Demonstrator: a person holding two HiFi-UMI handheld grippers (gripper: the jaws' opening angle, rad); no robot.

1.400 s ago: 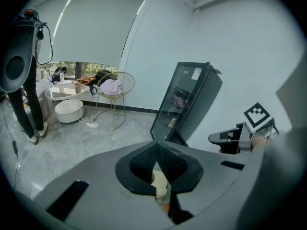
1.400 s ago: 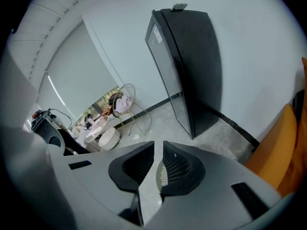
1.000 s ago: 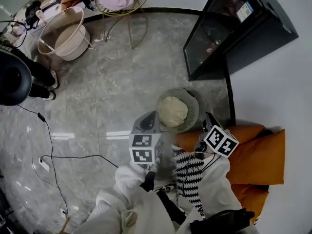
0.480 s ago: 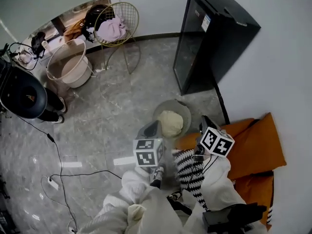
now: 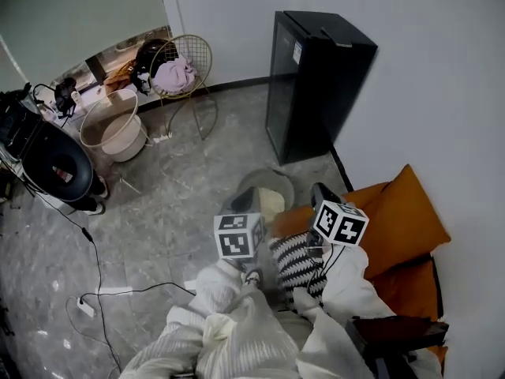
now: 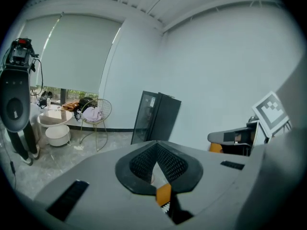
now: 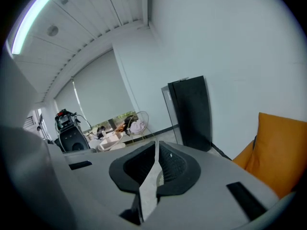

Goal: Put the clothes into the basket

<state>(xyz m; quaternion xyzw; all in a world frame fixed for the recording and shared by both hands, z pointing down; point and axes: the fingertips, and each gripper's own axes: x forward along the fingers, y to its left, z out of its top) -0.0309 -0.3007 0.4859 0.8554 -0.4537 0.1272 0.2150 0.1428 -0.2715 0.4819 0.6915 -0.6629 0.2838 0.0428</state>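
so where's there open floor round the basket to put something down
Bare floor lies between the basket, the wire chair and the black cabinet. Crowded: cables left, orange cushions right.

L gripper & R gripper raised side by side, jaws closed

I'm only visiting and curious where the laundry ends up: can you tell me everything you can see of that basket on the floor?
The basket is round and grey-green, plastic by the look of it, and open at the top. It stands on the grey marbled floor just in front of the tall black cabinet, beside the orange cushion. A pale cream cloth lies inside. Its near side is hidden behind the left gripper.
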